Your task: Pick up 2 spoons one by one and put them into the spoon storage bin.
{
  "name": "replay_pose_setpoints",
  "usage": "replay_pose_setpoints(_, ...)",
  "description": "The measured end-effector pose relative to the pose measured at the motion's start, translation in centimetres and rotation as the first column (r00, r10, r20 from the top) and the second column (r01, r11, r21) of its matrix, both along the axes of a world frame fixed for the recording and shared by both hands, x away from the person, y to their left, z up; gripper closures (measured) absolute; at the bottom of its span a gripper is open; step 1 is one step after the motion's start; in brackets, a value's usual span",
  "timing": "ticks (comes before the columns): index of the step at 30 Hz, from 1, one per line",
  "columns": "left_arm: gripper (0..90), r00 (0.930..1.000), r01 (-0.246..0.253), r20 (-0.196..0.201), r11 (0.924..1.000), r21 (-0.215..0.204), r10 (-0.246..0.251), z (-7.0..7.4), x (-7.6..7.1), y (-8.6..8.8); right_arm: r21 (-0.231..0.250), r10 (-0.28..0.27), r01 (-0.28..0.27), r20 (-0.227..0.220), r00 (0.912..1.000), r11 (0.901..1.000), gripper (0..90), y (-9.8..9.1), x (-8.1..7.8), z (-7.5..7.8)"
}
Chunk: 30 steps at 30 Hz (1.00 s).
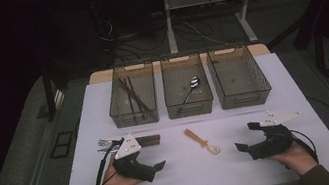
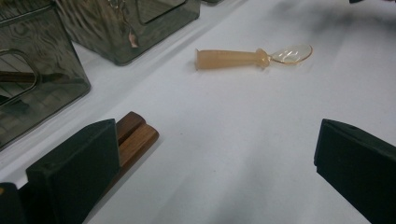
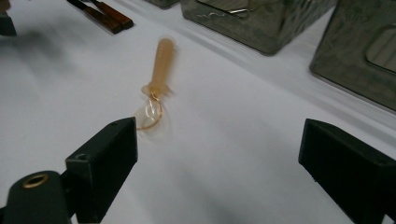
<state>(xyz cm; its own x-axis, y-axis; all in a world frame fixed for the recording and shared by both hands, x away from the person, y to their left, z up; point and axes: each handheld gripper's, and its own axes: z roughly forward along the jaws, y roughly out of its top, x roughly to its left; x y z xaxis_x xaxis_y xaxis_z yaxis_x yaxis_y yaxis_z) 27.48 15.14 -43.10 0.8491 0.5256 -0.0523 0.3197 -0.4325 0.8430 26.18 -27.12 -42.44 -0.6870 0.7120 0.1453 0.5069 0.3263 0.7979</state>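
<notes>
Now both grippers, left (image 1: 157,166) and right (image 1: 239,147), rest spread and empty, so next one must reach the translucent amber plastic spoon (image 1: 201,141).

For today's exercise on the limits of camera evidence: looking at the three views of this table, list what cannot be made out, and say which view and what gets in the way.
- Fork beside the left tool, high view: its middle is covered by that tool's grey plate.
- Wooden handles, left gripper view: the near jaw hides how far they run.
- Amber spoon, right gripper view: blurred, its bowl edge unclear.
- Right-hand bin, high view: too dim and small to tell whether anything lies inside.
- Chopsticks: their number is unclear.
</notes>
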Motion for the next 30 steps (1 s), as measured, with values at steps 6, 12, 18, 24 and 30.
replay_pose_setpoints(6, 0.0, 0.9999, 0.006, -0.009, 1.0, -0.005, -0.006, -0.1, 0.0, 0.0, 0.011, 0.064, -0.064, -0.013, 0.9978, 0.9979, 11.2, 1.8, 1.2, 0.6)
replay_pose_setpoints(12, 0.0, 0.9998, 0.017, -0.012, 0.9998, 0.005, -0.017, -0.2, 0.1, 0.0, 0.022, 0.099, -0.098, -0.019, 0.9949, 0.9949, 13.8, 4.3, 2.6, 1.1)
replay_pose_setpoints(18, 0.0, 0.9996, 0.024, -0.013, 0.9997, 0.001, -0.024, -0.1, 0.0, 0.0, 0.016, 0.11, -0.11, -0.01, 0.9938, 0.9938, 14.7, 6.1, 3.6, 1.1)
replay_pose_setpoints(24, 0.0, 0.9993, 0.035, -0.013, 0.9994, 0.004, -0.035, -0.2, 0.0, -0.2, -0.003, 0.133, -0.133, -0.014, 0.991, 0.9911, 21.2, 7.5, 4.3, 1.0)
replay_pose_setpoints(30, 0.0, 0.9992, 0.035, -0.017, 0.9994, 0.002, -0.035, -0.2, 0.1, -0.2, -0.019, 0.145, -0.145, -0.034, 0.9889, 0.9892, 27.0, 8.9, 5.3, 0.9)
